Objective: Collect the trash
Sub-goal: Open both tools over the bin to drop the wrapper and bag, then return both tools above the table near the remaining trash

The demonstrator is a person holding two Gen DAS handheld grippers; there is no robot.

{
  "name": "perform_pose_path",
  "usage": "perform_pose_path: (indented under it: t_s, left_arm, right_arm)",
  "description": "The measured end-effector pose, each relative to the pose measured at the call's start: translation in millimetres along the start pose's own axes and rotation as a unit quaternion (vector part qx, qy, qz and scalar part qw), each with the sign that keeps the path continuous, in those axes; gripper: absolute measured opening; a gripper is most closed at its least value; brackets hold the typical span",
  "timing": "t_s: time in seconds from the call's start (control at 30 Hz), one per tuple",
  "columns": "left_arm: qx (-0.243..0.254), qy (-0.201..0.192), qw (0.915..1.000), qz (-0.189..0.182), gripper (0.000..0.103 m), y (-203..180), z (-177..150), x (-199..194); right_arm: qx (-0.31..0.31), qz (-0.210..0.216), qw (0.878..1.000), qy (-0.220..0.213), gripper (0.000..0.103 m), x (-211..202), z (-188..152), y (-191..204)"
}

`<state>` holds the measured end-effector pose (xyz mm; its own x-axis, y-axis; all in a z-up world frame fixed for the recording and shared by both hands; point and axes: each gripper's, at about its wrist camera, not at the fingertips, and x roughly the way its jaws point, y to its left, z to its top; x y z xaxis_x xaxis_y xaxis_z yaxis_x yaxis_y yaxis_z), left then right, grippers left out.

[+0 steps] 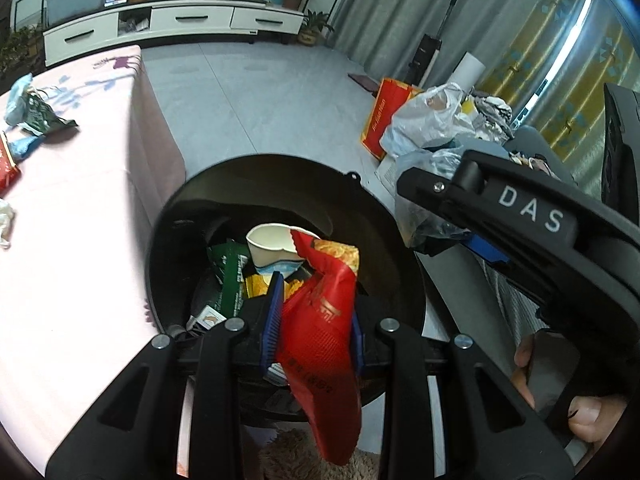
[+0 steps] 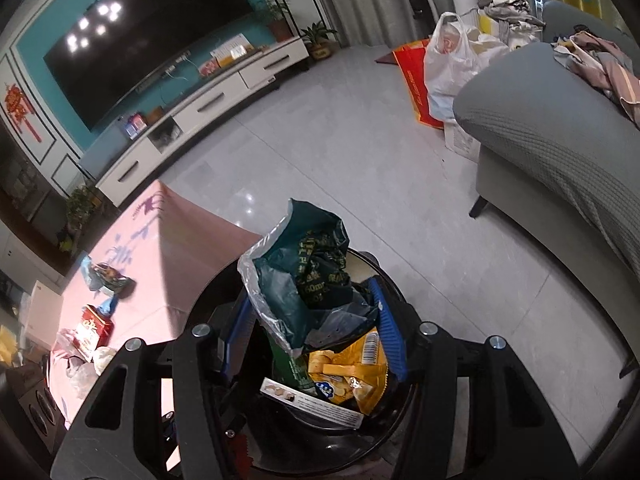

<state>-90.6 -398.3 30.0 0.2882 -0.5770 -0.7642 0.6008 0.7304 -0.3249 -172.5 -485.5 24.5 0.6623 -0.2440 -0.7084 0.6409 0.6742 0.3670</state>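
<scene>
Below centre of the left view, a red snack bag is clamped between the left gripper pads, its long axis running top to bottom over the black bin; its lower end is cut off by the gripper body. Centrally in the right view, a crumpled green bag is pinched by the right gripper above the bin; its base is hidden.
</scene>
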Motion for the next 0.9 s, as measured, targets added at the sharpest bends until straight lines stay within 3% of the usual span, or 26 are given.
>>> perform_pose_path:
  t_s: [0.3, 0.4, 0.5, 0.63, 0.73, 0.9]
  left_arm:
    - [-0.005, 0.015, 0.9998, -0.011, 0.03, -1, -4, 7]
    - [-0.009, 0.014, 0.9997, -0.015, 0.041, 1, -3, 6]
    - [-0.011, 0.006, 0.9999, -0.01, 0.058, 2, -1, 1]
    - [-0.007, -0.016, 0.9998, 0.001, 0.092, 5, 0, -14]
    - [-0.008, -0.032, 0.9994, 0.012, 0.098, 11, 1, -28]
    - [-0.025, -0.073, 0.9963, 0.038, 0.1, 38, 2, -68]
  right_arm:
    - [-0.008, -0.011, 1.0, 0.008, 0.059, 4, 0, 3]
    - [-0.005, -0.021, 1.0, 0.01, 0.066, 6, 1, 3]
    - [0.0, -0.021, 1.0, 0.002, 0.079, 3, 2, 2]
    - [0.0, -0.019, 1.0, -0.022, 0.095, -6, 3, 4]
    - [-0.003, -0.022, 0.999, -0.039, 0.096, -11, 4, 8]
    - [-0.006, -0.002, 0.997, -0.079, 0.1, -24, 3, 24]
